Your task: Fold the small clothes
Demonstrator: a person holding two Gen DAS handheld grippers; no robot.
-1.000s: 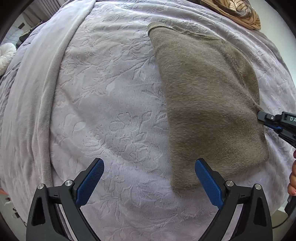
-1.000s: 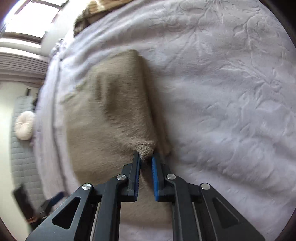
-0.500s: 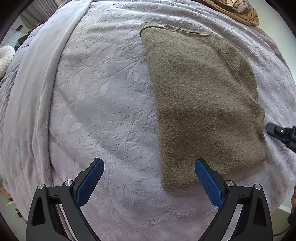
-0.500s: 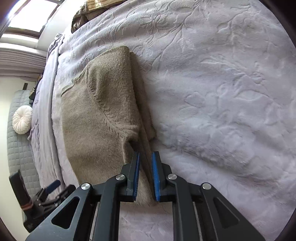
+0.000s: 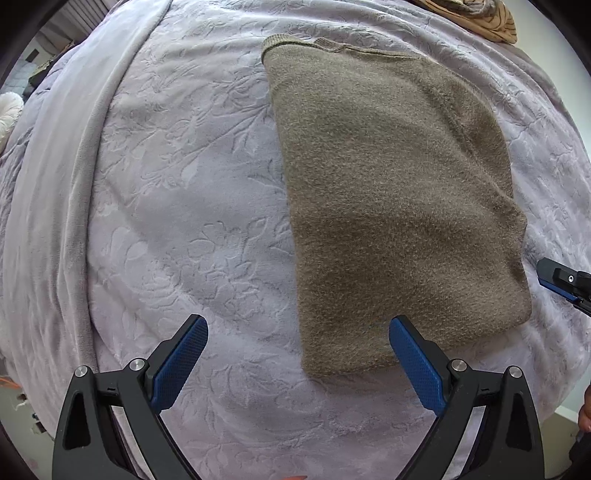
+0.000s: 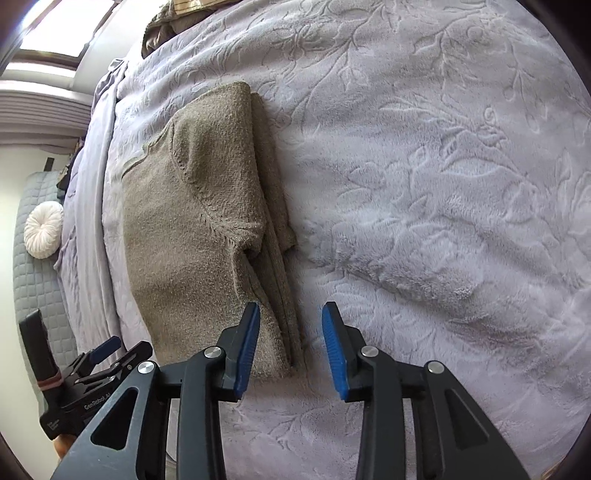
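Both tongs apart, sweater folded on the bed

Left tongs [image 5: 298,354] hang wide apart above the bedspread [image 5: 177,206]; right tongs [image 6: 291,341] have just been opening, jaws clear of the olive-brown sweater [image 6: 192,229], whose stacked edge lies between them, unpinched. It looks folded into a tidy rectangle; perhaps one more fold remains. Sleeves are tucked from sight, and striped fabric [image 5: 480,18] beyond is cropped.

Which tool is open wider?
The left tool: its blue pads stand far apart over the blanket, while the right tool is only partly open.
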